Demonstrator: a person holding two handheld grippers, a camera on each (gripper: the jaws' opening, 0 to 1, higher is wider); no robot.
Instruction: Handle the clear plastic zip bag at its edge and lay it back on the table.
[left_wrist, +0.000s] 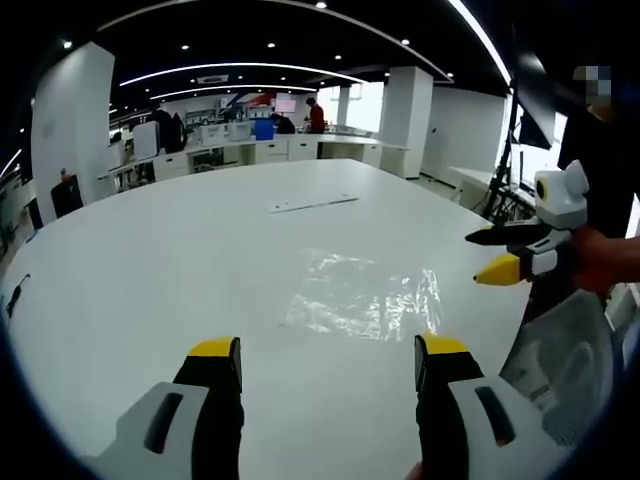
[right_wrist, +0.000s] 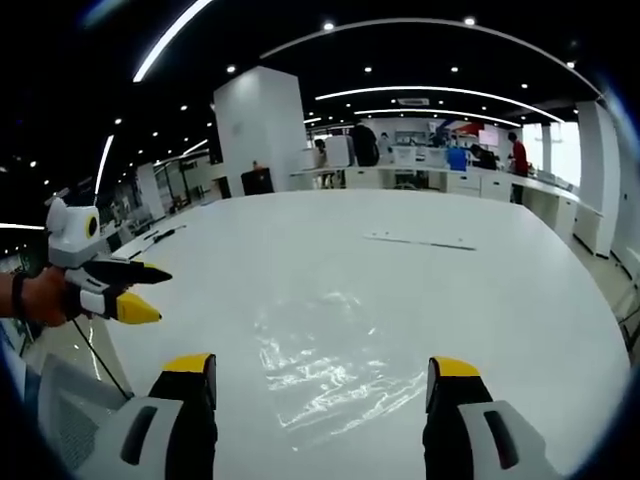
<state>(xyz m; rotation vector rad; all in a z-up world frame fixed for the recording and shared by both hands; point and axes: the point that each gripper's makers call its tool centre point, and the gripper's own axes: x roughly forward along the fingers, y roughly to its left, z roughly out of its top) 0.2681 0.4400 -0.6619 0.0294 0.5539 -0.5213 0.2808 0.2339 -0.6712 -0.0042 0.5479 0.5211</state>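
The clear plastic zip bag (left_wrist: 365, 295) lies flat and crinkled on the white table (left_wrist: 180, 260), just ahead of my left gripper (left_wrist: 328, 350), whose yellow-tipped jaws stand wide open with nothing between them. My right gripper (left_wrist: 487, 253) hovers open off the bag's right side, held by a hand at the table's edge. In the right gripper view the bag (right_wrist: 320, 325) lies close before my right gripper (right_wrist: 322, 365), open above the bag's near edge. The left gripper (right_wrist: 148, 292) comes in from the left there, open and apart from the bag.
A thin long strip (left_wrist: 312, 204) lies farther back on the table (right_wrist: 520, 300); the same strip (right_wrist: 420, 241) is beyond the bag. A mesh chair (left_wrist: 565, 360) stands at the table's edge by the person in black. Desks and people are in the background.
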